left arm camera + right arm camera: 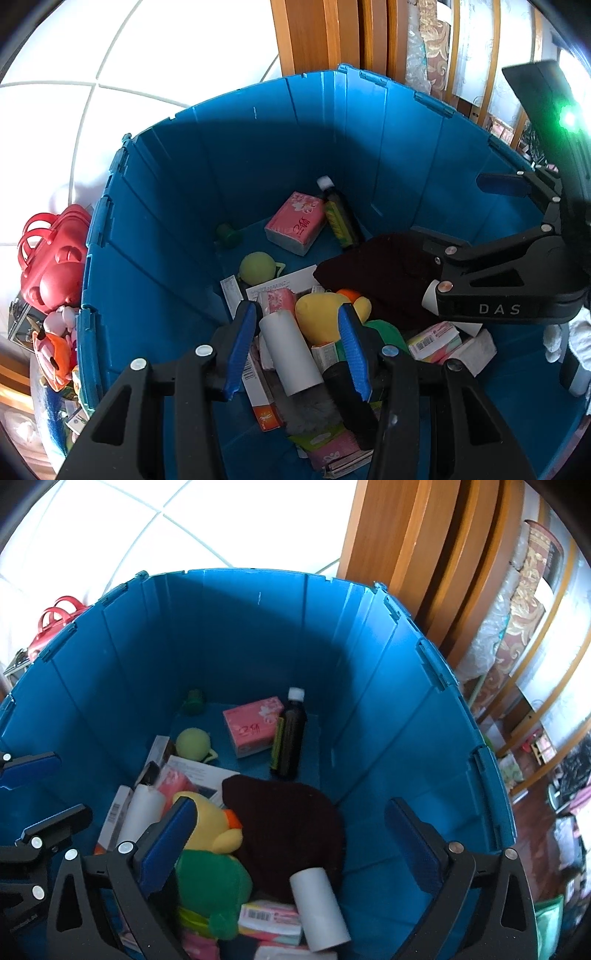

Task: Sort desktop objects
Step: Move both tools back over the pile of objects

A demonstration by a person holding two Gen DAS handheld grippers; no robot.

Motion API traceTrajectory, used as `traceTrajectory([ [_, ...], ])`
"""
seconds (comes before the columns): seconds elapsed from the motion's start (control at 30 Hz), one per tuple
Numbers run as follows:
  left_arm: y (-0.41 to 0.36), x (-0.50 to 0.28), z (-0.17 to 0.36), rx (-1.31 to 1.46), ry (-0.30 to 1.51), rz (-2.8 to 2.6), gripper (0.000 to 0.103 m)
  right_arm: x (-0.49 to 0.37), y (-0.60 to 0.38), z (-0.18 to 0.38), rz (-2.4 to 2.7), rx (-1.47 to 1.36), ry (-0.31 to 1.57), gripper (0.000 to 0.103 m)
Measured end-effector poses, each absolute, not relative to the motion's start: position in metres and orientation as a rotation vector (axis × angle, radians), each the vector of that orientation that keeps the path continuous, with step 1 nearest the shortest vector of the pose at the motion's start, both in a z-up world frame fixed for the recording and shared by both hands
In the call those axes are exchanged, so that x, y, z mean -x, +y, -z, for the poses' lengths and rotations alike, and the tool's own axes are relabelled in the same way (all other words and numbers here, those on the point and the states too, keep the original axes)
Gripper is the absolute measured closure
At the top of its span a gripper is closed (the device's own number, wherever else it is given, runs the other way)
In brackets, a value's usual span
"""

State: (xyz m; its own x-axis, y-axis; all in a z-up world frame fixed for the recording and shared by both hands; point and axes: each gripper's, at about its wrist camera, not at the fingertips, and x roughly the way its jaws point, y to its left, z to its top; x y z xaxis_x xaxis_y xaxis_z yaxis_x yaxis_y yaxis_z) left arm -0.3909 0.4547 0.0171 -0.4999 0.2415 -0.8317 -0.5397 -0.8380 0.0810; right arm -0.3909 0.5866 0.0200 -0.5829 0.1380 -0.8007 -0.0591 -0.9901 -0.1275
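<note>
A blue plastic bin (258, 140) holds several objects: a pink tissue pack (295, 223), a dark bottle (340, 218), a yellow-green ball (256, 266), a yellow and green plush toy (321, 314), a dark brown cloth (380, 280) and a white paper roll (290, 354). My left gripper (297, 343) is open over the roll and plush, holding nothing. My right gripper (291, 842) is open and empty above the brown cloth (291, 827) and a second white roll (319, 908). It also shows in the left wrist view (461, 214).
A red toy bag (51, 258) and small toys (55, 343) lie outside the bin's left wall. Wooden furniture (417, 554) stands behind the bin. White tiled floor (147, 55) lies beyond. Clutter fills shelves at the right (535, 701).
</note>
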Motion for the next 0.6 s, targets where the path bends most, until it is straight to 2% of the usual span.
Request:
traceTrajectory([
  [0.17,0.438,0.387,-0.041,1.128,0.352,-2.406,0.057,0.387,0.583,-0.029,-2.749,1.344,-0.132,0.0],
  [0.27,0.417,0.371,-0.062,1.03,0.263,-2.451,0.057,0.373,0.574,-0.049,-2.742,1.243,-0.246,0.0],
  [0.37,0.39,0.351,-0.083,0.95,0.212,-2.479,0.057,0.353,0.57,-0.075,-2.85,1.209,-0.102,0.0],
  [0.47,0.35,0.326,-0.104,0.833,0.117,-2.554,0.057,0.325,0.549,-0.103,-2.942,1.093,-0.083,0.0],
  [0.5,0.333,0.317,-0.109,0.797,0.079,-2.58,0.052,0.318,0.542,-0.109,-2.967,1.055,-0.088,0.0],
  [0.53,0.318,0.31,-0.112,0.775,0.055,-2.606,0.041,0.308,0.531,-0.117,-3.003,1.008,-0.09,0.0],
  [0.6,0.287,0.295,-0.116,0.714,0.017,-2.677,0.031,0.288,0.507,-0.131,-3.084,0.914,-0.081,0.0],
])
